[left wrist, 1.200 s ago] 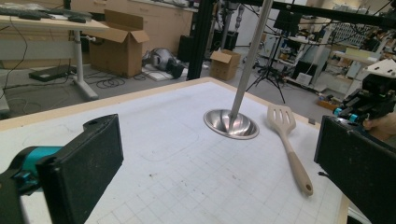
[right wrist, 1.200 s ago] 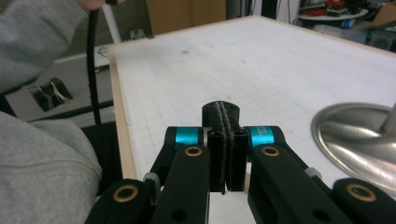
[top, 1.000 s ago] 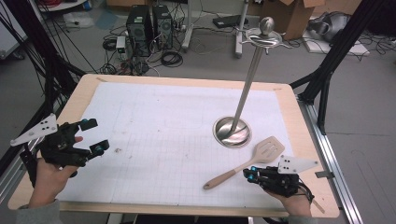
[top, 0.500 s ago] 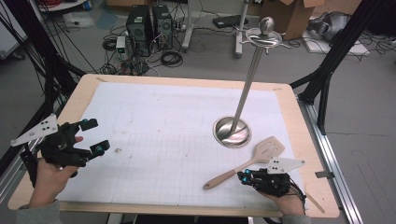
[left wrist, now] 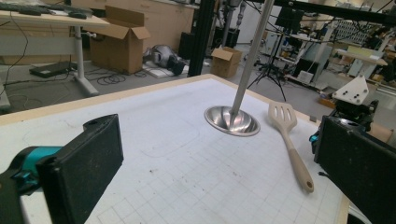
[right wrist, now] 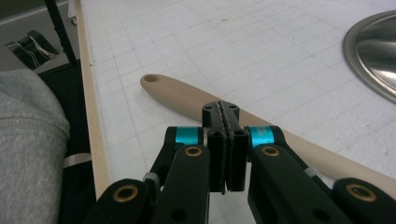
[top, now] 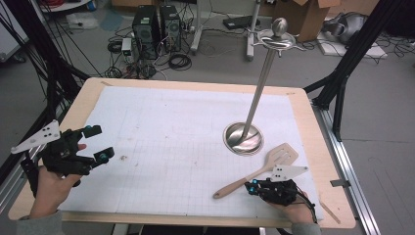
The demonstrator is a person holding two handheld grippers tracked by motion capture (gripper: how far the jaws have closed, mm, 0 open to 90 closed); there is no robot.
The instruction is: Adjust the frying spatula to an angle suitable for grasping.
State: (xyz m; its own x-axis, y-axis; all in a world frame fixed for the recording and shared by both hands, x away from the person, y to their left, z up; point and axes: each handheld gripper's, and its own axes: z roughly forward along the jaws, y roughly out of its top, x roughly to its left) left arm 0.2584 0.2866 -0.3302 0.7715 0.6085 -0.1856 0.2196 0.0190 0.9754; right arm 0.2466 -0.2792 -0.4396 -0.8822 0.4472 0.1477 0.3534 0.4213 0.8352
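A pale wooden slotted spatula (top: 259, 174) lies flat on the white grid mat at the front right, its head toward the steel stand. My right gripper (top: 250, 187) is shut with nothing between its pads, low over the mat beside the spatula's handle. In the right gripper view the closed tips (right wrist: 226, 114) sit right in front of the handle (right wrist: 182, 100); I cannot tell if they touch it. My left gripper (top: 99, 143) stands open and empty at the table's left edge. In the left gripper view its wide-apart jaws (left wrist: 219, 172) frame the spatula (left wrist: 292, 144).
A tall steel pole rises from a round base (top: 243, 138) just beyond the spatula, seen as a base (left wrist: 232, 120) and a rim (right wrist: 373, 51) in the gripper views. The table's wooden front edge (top: 195, 219) runs close to my right hand. A grey sleeve (right wrist: 28, 140) lies left of it.
My right gripper has slid a little left and sunk toward the mat, closer along the spatula's handle, jaws still shut. The left gripper and the spatula have not moved.
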